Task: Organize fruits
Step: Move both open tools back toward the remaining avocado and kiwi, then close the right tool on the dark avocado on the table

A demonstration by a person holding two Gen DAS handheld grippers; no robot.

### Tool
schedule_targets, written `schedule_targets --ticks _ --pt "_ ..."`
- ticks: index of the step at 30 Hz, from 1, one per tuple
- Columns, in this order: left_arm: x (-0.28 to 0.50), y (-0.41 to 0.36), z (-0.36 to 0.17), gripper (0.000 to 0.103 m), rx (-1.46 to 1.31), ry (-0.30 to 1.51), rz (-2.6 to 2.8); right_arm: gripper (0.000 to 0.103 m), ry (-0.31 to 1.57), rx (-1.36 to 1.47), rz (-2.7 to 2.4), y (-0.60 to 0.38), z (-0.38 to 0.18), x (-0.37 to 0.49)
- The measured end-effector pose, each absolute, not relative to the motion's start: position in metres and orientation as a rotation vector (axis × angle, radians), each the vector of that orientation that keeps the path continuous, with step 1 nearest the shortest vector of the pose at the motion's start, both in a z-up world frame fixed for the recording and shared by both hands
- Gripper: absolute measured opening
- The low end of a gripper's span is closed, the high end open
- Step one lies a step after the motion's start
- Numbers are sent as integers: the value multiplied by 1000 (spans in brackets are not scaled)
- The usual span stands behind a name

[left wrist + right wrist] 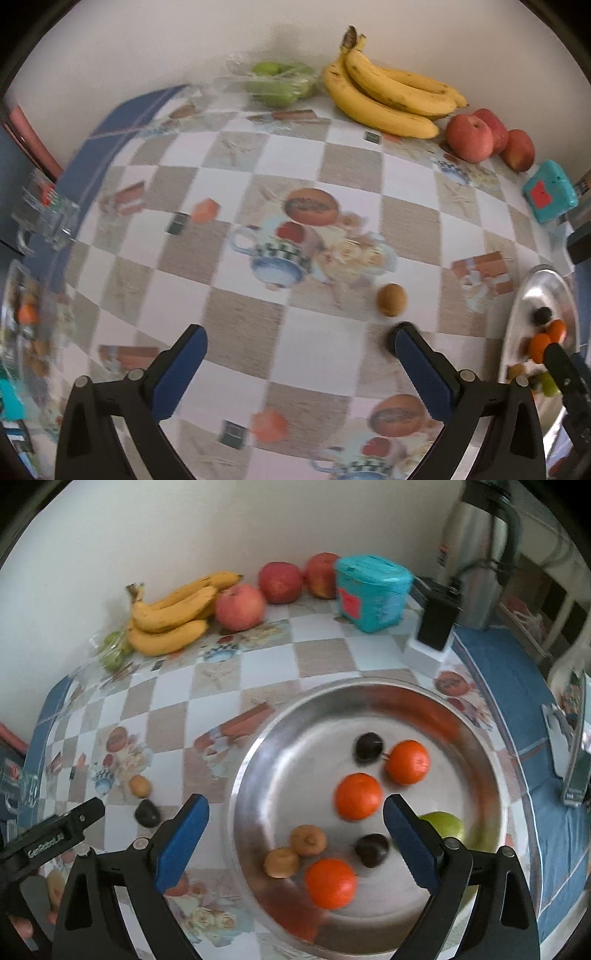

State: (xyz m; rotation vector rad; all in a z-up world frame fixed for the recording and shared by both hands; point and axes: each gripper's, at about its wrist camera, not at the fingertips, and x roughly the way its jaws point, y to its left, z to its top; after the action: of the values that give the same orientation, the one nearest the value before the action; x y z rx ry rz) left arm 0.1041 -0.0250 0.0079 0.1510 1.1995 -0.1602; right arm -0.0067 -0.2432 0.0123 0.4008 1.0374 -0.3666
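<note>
**fruitsorter:** Both my tools are spread wide with nothing between the pads. My left gripper (297, 341) hangs over the checked tablecloth (236, 155), and the small brown egg-shaped fruit (391, 299) lies on the cloth just past my right-hand pad, touching nothing. My right gripper (295, 808) is over the round shiny metal bowl (258, 753), where three oranges, like the middle one (358, 795), already sit with two more brown fruits, two dark plums and a green one.

**tablehand:** So the brown one's next, I guess? How would you take it?

**fruitsorter:** Probably. I'd shift the left tool sideways until the fruit is centred between the pads, come down, then close gently, since it looks like it would roll.

**tablehand:** Which way does it lie?

**fruitsorter:** It's only slightly longer than wide, with its long axis running roughly away from me, towards the yellow bananas (388, 92) by the wall. I'd pinch across the short way. Which end is the stem I can't tell; it's blurry.
</note>
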Motion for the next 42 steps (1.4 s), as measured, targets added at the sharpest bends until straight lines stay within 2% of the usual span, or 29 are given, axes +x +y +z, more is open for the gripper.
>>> schedule_targets --ticks 12,25,30,32,36,38,42 --pt "116 25 18 103 78 1176 -52 96 1035 348 -210 -194 19 14" --pt "119 19 2 103 75 1223 -62 95 1029 352 -94 -166 12 30" --pt "122 13 -14 103 77 1262 -61 80 1039 360 -82 -164 3 35" --pt "123 11 -20 103 70 1278 -63 71 1050 357 -79 -162 -1 37" --pt "126 13 -29 103 38 1301 -54 67 1066 369 -49 -157 -11 43" --pt "129 17 -33 103 18 1302 -39 59 1073 369 -30 -153 -16 47" --pt "133 26 -37 103 -21 1307 -7 58 1085 360 -2 -141 -24 54"
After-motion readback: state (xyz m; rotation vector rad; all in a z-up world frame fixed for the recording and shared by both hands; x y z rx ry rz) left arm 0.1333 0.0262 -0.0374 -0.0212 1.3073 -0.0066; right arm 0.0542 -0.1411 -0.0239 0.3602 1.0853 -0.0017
